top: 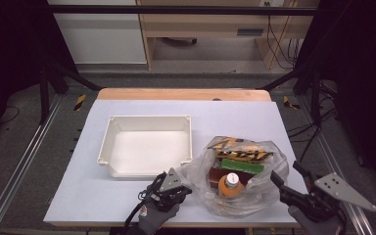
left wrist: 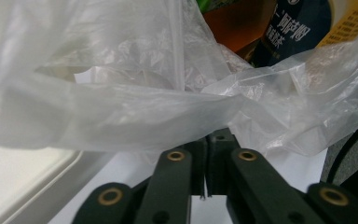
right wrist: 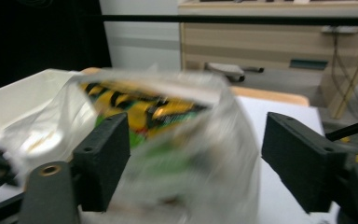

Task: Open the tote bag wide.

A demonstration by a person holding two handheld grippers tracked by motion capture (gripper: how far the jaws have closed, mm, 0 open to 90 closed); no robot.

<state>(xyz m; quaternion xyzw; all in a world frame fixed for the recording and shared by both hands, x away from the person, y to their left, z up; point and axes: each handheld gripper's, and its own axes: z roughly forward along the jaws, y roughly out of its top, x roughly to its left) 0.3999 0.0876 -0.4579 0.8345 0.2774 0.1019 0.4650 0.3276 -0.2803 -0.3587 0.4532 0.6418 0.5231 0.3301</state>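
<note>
Bag (top: 240, 176) sits on table (top: 127, 196) right of tray (top: 147, 147), left tool (top: 176, 188) pinching its edge, right tool (top: 289, 181) wide and empty; one-sided pull may tip bottle (top: 230, 185), spilling packets.
</note>
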